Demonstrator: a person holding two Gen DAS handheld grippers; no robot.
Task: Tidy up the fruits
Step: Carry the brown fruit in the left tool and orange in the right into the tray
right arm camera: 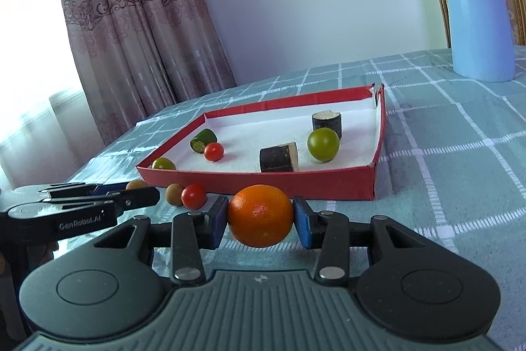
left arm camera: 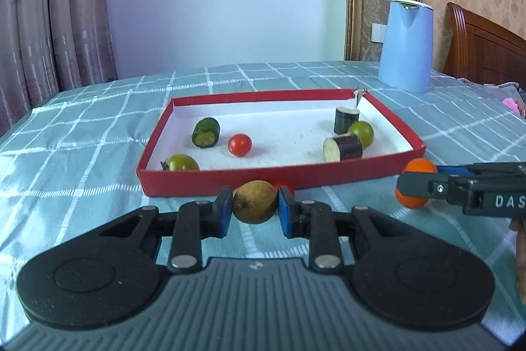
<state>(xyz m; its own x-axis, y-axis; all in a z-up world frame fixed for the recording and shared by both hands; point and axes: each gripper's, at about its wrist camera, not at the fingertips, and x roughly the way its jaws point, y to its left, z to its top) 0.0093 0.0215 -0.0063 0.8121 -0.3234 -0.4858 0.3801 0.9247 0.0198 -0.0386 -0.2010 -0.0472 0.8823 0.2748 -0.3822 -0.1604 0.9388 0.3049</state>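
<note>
We see a bench [left arm camera: 98, 107] draped in a teal checked cloth, with a blue jug [left arm camera: 405, 45] standing at its far right. Near the middle lies a shallow red tray [left arm camera: 263, 178] with a white floor. It holds two dark cut pieces [left arm camera: 343, 147], a green cut piece [left arm camera: 206, 132], two green tomatoes [right arm camera: 323, 144] and one red cherry tomato [left arm camera: 239, 144].

In front of the tray's near wall, both tools carry fruit. The right tool [right arm camera: 260, 217] is clenched on an orange [right arm camera: 260, 215], its blue pads pressing the two sides. The left tool [left arm camera: 254, 208] is clenched on a small brownish-green fruit [left arm camera: 254, 201], held just outside the tray's near wall. From the right wrist view, a loose red cherry tomato [right arm camera: 194, 196] and a small tan fruit [right arm camera: 174, 194] rest on the cloth beside the left tool.

We judge the main hazards as follows. The orange is round and smooth, and gripped across its middle only; a tilt or a slackened squeeze could let it roll out. Either tool, if carried low, could catch the tray's near wall and shove the light tray. Fruit released onto the flat white floor may roll into its neighbours. The two tools stand near each other and could collide when moving inward together.
</note>
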